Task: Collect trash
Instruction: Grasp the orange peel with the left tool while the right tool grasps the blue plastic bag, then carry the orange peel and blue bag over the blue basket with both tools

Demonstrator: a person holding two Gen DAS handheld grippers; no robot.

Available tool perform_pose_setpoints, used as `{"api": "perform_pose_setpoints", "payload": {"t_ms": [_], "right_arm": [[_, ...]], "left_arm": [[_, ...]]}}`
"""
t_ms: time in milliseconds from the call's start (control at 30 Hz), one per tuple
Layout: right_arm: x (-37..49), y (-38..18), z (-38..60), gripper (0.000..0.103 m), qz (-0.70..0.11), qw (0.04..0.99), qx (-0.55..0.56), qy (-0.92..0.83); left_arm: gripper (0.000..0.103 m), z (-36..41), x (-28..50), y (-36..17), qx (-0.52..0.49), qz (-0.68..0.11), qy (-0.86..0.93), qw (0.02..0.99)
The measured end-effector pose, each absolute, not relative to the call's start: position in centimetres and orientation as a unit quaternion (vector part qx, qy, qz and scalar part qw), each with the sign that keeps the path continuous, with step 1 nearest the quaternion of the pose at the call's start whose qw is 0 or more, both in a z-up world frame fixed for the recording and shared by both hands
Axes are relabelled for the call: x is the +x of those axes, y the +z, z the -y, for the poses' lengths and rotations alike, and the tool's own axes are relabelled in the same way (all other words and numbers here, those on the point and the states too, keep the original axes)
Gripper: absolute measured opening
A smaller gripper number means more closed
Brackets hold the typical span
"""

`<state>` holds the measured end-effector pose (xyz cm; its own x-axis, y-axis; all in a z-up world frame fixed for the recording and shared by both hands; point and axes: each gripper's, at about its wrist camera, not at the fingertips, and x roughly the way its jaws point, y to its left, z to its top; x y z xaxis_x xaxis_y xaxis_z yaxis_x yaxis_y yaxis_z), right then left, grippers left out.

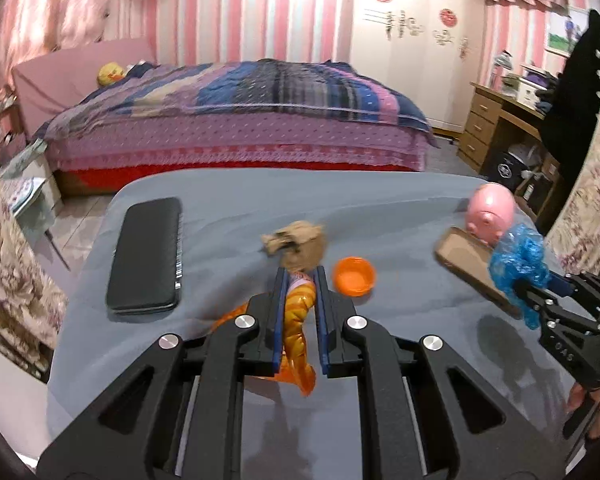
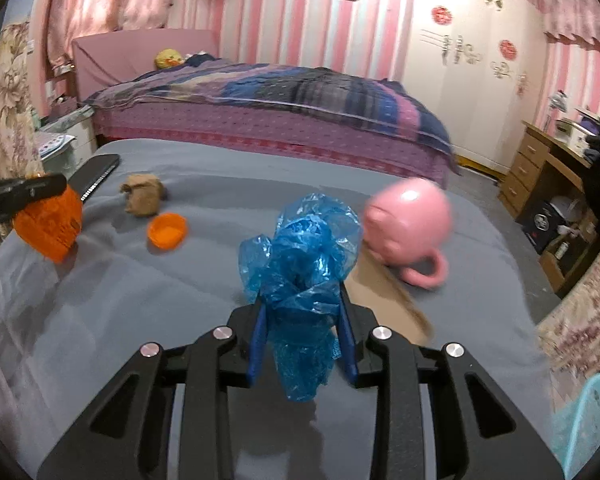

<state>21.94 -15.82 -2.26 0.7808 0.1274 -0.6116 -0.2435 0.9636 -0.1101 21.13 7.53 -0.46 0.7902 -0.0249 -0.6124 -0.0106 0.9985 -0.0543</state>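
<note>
A pink-striped bedroom with a made bed lies behind a grey-covered table (image 1: 228, 200). Over its near edge, the left gripper (image 1: 300, 280) is clenched on a crumpled orange wrapper (image 1: 298, 320), whose tail hangs below the blue-padded fingers. To the right, the right gripper (image 2: 304, 320) grasps a bunched blue plastic bag (image 2: 304, 256), lifted clear of the cloth (its shadow falls beneath). Just past the orange wrapper sit a brown paper wad (image 1: 300, 244) and an orange cap (image 1: 354, 276), close together on the cloth. Behind the blue bag lie a flat brown cardboard piece (image 2: 384, 292) and a pink mug (image 2: 410, 220) on its side. A black case (image 1: 146, 256) rests at the table's left.
</note>
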Motion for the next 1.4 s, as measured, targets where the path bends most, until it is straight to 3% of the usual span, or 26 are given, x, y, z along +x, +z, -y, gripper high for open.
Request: {"api": "perform_pose_setpoints", "payload": {"t_ms": [533,1100,1400], "right_arm": [[17.4,-1.2,27.9,0.031,-0.319,0.945,-0.066,0.026],[15.1,-3.0,35.4,0.031,-0.329,0.944,-0.011,-0.025],[13.6,-2.4,39.3,0.031,-0.311,0.949,0.003,-0.049]], "left_arm": [[0.007,0.5,20.6,0.1,0.003,-0.323,-0.061,0.944],[0.006,-1.8,21.7,-0.5,-0.030,-0.342,-0.050,0.938],[0.006,2.8,20.4,1.7,-0.009,-0.319,-0.087,0.944]]}}
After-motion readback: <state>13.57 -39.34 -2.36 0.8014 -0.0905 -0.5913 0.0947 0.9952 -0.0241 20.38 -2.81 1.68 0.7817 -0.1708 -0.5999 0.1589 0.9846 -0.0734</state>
